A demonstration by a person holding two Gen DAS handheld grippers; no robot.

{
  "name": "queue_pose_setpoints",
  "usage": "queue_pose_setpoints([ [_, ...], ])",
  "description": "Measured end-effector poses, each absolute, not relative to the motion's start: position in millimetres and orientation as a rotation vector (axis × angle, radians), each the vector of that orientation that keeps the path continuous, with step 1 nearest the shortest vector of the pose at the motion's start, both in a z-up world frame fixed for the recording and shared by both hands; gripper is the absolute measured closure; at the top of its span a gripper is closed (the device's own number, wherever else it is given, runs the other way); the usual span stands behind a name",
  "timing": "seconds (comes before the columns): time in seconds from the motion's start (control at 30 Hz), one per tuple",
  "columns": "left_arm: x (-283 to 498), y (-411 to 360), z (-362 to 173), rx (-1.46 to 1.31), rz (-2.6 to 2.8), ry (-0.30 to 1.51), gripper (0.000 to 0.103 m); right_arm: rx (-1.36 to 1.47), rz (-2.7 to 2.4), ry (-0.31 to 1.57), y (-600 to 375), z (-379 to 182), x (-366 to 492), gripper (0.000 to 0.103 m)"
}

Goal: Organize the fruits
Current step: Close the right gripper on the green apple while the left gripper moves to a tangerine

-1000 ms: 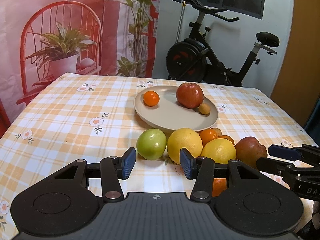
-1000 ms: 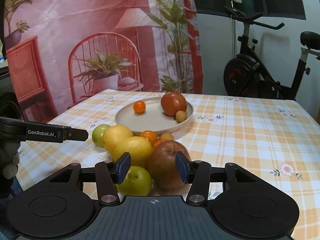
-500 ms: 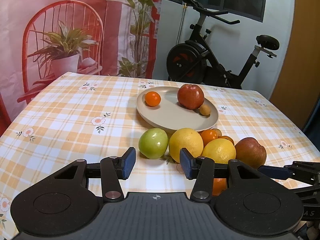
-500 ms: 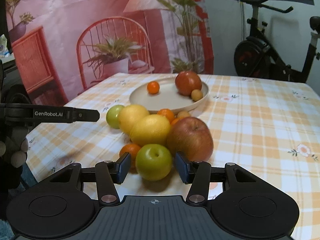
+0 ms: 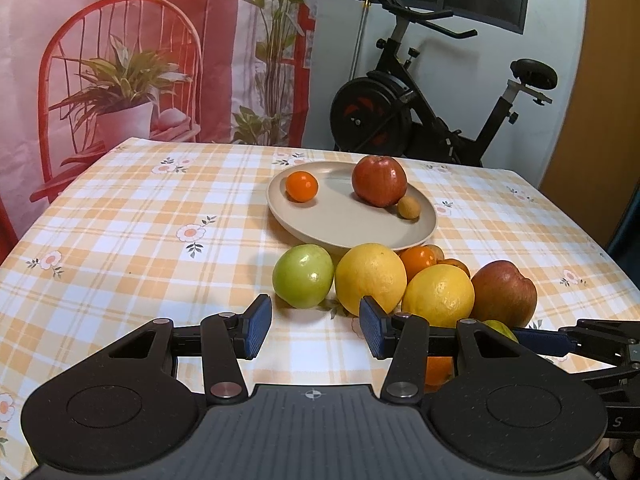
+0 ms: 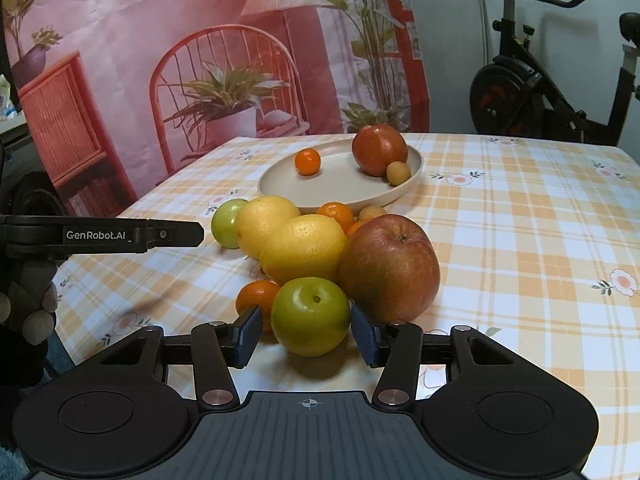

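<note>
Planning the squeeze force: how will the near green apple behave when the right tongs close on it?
The green apple looks round and glossy, so it may slip or roll between the open right tongs. It looks firm. It sits against the red apple, which may get nudged.

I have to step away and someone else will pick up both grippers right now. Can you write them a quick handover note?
Right gripper: open, fingers either side of the near green apple, not closed on it.
Left gripper: open, empty, short of the far green apple.
On the plate: a red apple, a tangerine, a small tan fruit.
Left on the tablecloth: both green apples, two lemons, a large red apple, several tangerines and a small tan fruit behind.
</note>
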State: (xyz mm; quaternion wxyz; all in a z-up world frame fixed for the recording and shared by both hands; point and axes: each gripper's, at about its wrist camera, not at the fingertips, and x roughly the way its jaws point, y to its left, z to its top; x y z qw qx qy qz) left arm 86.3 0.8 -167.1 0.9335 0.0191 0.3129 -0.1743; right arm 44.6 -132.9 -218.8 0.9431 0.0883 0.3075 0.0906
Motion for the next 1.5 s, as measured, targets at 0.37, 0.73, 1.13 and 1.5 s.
queue_pose_setpoints([
  [0.37,85.5,-2.9,-169.2,0.041,-0.397,0.653,0.052,0.165,0.186,0.64,-136.0,-216.9,43.4,0.063],
  [0.73,80.6,-18.0,-176.3,0.051,-0.514,0.673,0.049,0.148,0.168,0.656,-143.8,-213.3,30.9,0.063],
  [1.13,79.8,-42.2,-189.3,0.086,-0.612,0.704,0.047,0.17,0.15,0.651,-158.8,-213.6,20.9,0.063],
  [1.5,85.0,-48.7,-198.6,0.105,-0.628,0.723,0.058,0.175,0.153,0.647,-160.2,-213.8,21.3,0.062],
])
